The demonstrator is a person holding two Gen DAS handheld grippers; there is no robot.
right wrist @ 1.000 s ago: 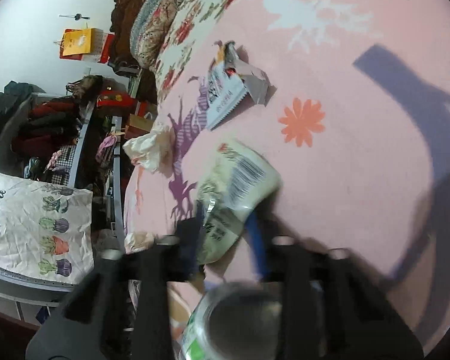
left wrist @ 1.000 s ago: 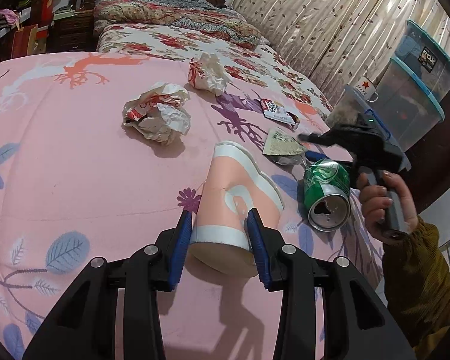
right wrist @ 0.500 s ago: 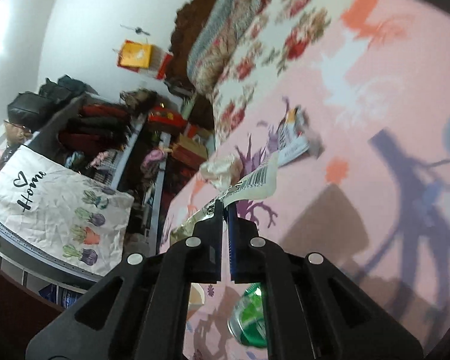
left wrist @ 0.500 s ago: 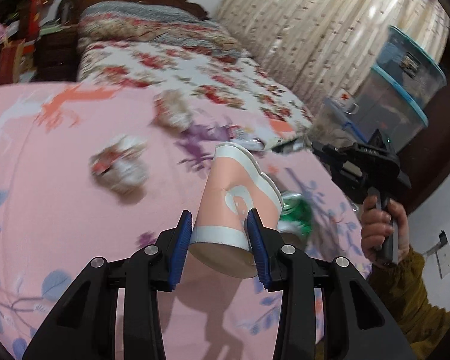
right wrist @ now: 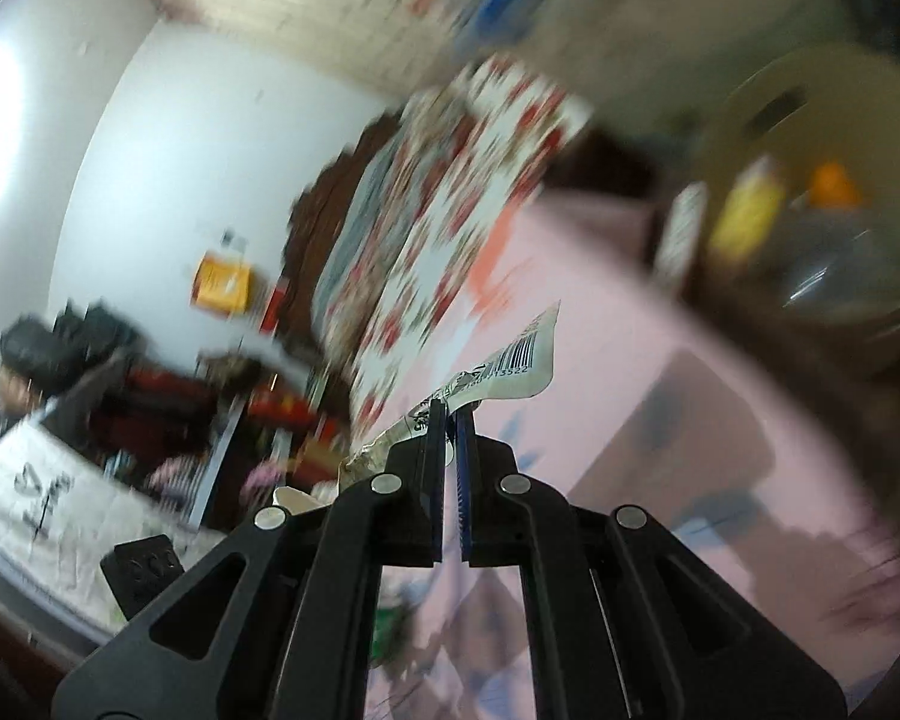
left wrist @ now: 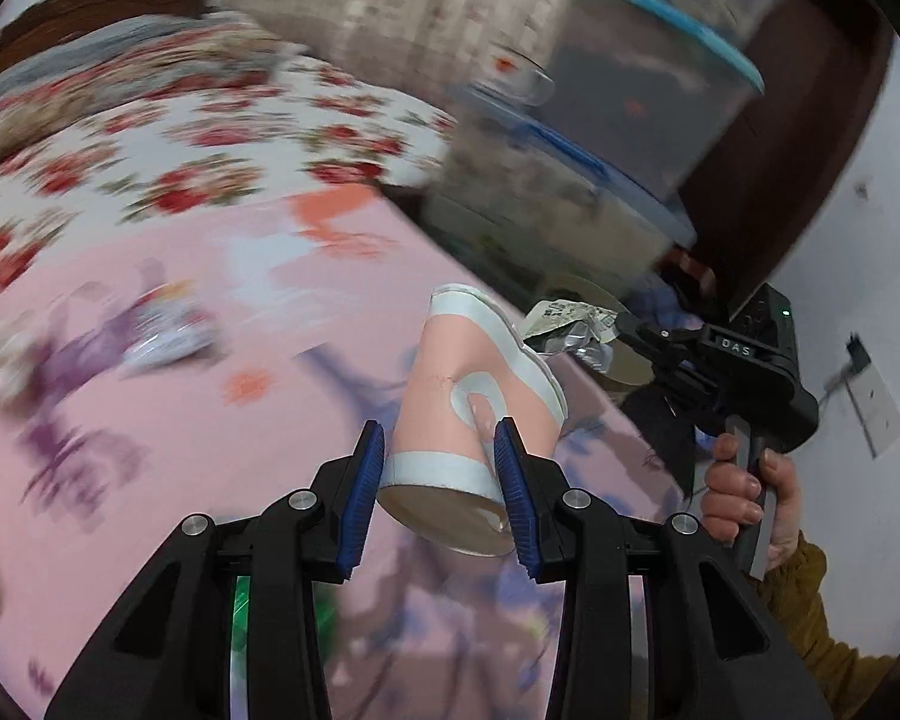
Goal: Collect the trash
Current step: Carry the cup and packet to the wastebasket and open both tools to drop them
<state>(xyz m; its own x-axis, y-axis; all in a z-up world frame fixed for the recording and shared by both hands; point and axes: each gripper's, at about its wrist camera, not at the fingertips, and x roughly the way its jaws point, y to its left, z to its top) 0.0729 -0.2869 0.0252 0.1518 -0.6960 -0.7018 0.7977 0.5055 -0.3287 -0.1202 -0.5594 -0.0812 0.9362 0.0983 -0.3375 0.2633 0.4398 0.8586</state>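
Observation:
My left gripper (left wrist: 439, 483) is shut on a pink and white paper cup (left wrist: 474, 414) and holds it in the air above the pink bedspread (left wrist: 180, 420). My right gripper (right wrist: 448, 438) is shut on a flat wrapper (right wrist: 498, 369) with a barcode, also lifted off the bed. In the left wrist view the right gripper (left wrist: 630, 324) holds that wrapper (left wrist: 570, 324) out past the bed's right edge. A round tan trash bin (right wrist: 810, 108) with trash inside stands beyond the bed edge. A blurred wrapper (left wrist: 162, 336) lies on the bedspread.
Stacked clear storage boxes with blue lids (left wrist: 630, 120) stand to the right of the bed by a curtain. A floral quilt (left wrist: 180, 150) covers the far bed. A green can (left wrist: 240, 600) shows low behind my left fingers. Both views are motion-blurred.
Both grippers have lifted their trash off the bed and swung right toward the bed's edge. The right gripper closed on the wrapper and the bin has come into its view.

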